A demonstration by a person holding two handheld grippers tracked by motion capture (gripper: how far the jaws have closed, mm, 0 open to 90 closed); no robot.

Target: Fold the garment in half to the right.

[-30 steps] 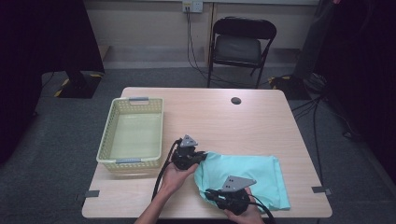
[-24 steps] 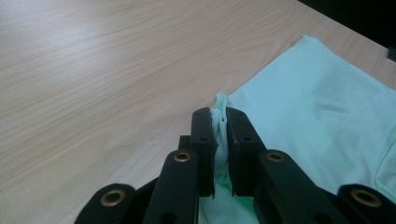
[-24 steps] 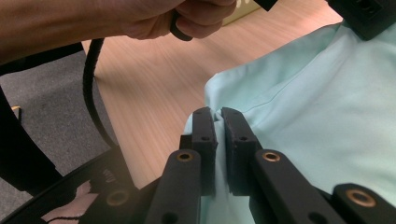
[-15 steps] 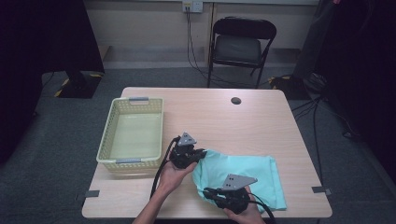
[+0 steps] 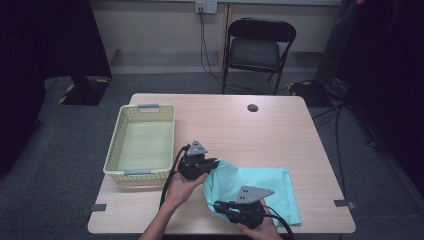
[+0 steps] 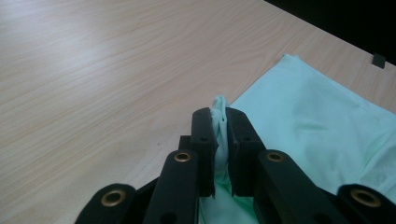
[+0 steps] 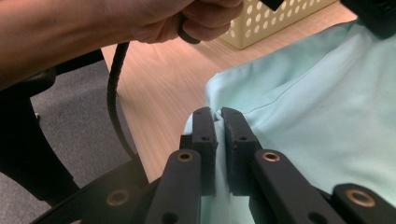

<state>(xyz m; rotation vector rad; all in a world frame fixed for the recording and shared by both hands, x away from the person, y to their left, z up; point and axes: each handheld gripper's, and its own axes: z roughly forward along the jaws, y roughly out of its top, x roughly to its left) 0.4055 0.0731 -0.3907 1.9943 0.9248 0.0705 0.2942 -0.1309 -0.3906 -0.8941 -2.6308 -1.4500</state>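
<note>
Cloth: a thin, soft mint-green fabric sheet [image 5: 255, 192] lies near the front edge of the pale woodgrain table [image 5: 280, 130], its long axis running away to the right of both tongs. Left gripper [image 5: 212, 164] is clamped on the sheet's far left corner, a small fold pinched between the black pads [image 6: 204, 140]; right gripper [image 5: 219, 205] is clamped on the near left corner the same way. Both grips sit on the sheet's left edge, so the bulk drapes rightward, limp and lightly creased. Cream perforated plastic basket [image 5: 142, 142] stands just left of the left gripper, rigid, open-topped.
</note>
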